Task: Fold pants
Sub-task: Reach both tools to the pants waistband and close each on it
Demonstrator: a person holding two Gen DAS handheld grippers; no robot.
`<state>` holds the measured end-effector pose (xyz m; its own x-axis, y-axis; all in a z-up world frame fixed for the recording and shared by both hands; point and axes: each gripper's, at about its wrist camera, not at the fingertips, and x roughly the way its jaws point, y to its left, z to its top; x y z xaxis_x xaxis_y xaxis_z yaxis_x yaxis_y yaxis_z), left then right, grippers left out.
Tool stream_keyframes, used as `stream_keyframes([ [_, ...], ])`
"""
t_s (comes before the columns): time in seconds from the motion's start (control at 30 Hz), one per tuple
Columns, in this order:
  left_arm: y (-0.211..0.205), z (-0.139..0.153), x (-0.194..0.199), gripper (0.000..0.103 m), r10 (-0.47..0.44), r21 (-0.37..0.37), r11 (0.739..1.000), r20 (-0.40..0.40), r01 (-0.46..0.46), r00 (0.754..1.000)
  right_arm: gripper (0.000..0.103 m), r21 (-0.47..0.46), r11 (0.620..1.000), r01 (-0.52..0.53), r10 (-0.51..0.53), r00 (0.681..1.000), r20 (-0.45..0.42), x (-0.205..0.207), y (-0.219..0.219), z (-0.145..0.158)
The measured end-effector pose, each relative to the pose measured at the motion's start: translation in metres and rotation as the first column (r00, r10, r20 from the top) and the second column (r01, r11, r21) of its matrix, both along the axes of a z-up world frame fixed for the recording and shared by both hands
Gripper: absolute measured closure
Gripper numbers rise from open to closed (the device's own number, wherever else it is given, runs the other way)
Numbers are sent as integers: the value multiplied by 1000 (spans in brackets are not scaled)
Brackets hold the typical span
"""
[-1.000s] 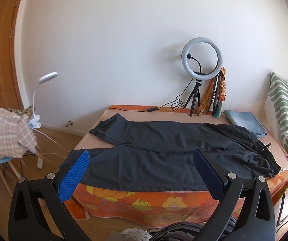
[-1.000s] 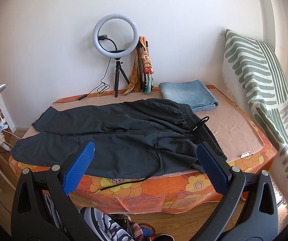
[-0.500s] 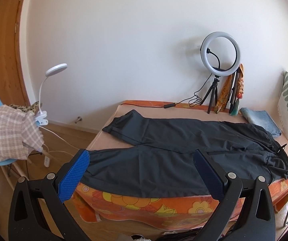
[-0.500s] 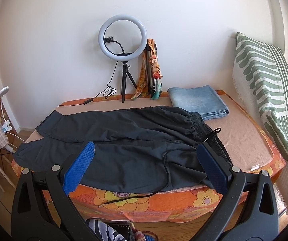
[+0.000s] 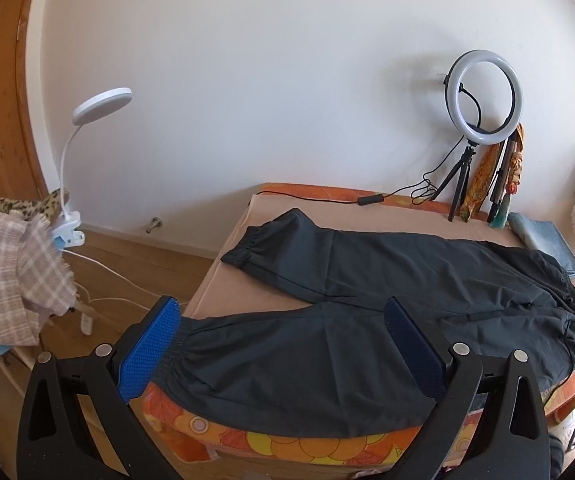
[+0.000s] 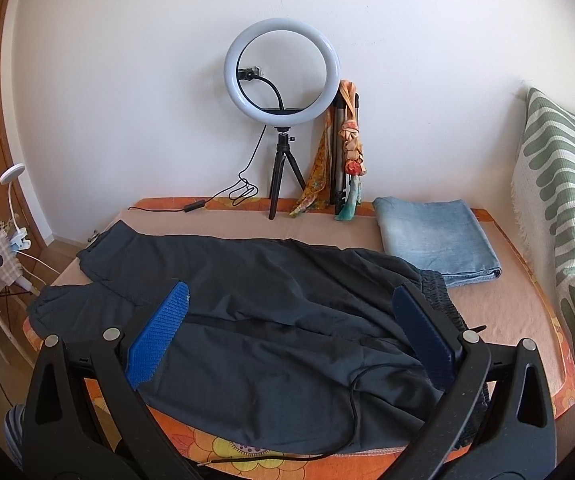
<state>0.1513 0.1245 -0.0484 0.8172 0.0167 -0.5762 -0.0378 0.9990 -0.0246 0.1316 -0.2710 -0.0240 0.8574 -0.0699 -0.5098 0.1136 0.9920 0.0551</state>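
Dark grey pants (image 5: 367,304) lie spread flat on the table, legs to the left, elastic waistband to the right; they also show in the right wrist view (image 6: 271,320). My left gripper (image 5: 283,340) is open and empty, just in front of the near leg's cuff end. My right gripper (image 6: 291,328) is open and empty, over the waist end of the pants near the table's front edge. A black drawstring (image 6: 351,400) trails from the waistband over the front edge.
The table (image 6: 507,308) has an orange flowered cover. Folded blue jeans (image 6: 431,236) lie at the back right. A ring light on a tripod (image 6: 281,80) and its cable stand at the back wall. A striped cushion (image 6: 563,216) is right. A chair with checked cloth (image 5: 3,280) and clip lamp stand left.
Both grippers have moved forward toward the table and the pants. The left view has swung toward the leg cuffs. Both stay open.
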Motion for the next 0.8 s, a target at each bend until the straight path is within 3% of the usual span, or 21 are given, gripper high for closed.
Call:
stream_keyframes([
  [0.2, 25, -14, 64, 18, -50, -67, 997, -59, 46, 997, 0, 27, 997, -73, 74, 997, -3, 55, 1, -4],
  [0.3, 31, -21, 96, 22, -67, -46, 997, -82, 63, 994, 0, 39, 993, -111, 112, 994, -21, 88, 2, -10],
  [0.4, 40, -32, 132, 32, -72, -49, 997, -130, 66, 989, 0, 49, 987, -154, 156, 987, -40, 117, 6, -18],
  [0.6, 52, -53, 189, 41, -100, -124, 989, -211, 75, 972, 0, 64, 972, -226, 231, 968, -101, 179, 17, -40],
  [0.73, 61, -65, 225, 59, -110, -174, 982, -252, 67, 961, 0, 20, 964, -265, 264, 950, -166, 220, 27, -58],
  [0.8, 66, -73, 245, 60, -113, -200, 978, -278, 57, 954, 0, 14, 959, -282, 279, 939, -199, 241, 30, -67],
])
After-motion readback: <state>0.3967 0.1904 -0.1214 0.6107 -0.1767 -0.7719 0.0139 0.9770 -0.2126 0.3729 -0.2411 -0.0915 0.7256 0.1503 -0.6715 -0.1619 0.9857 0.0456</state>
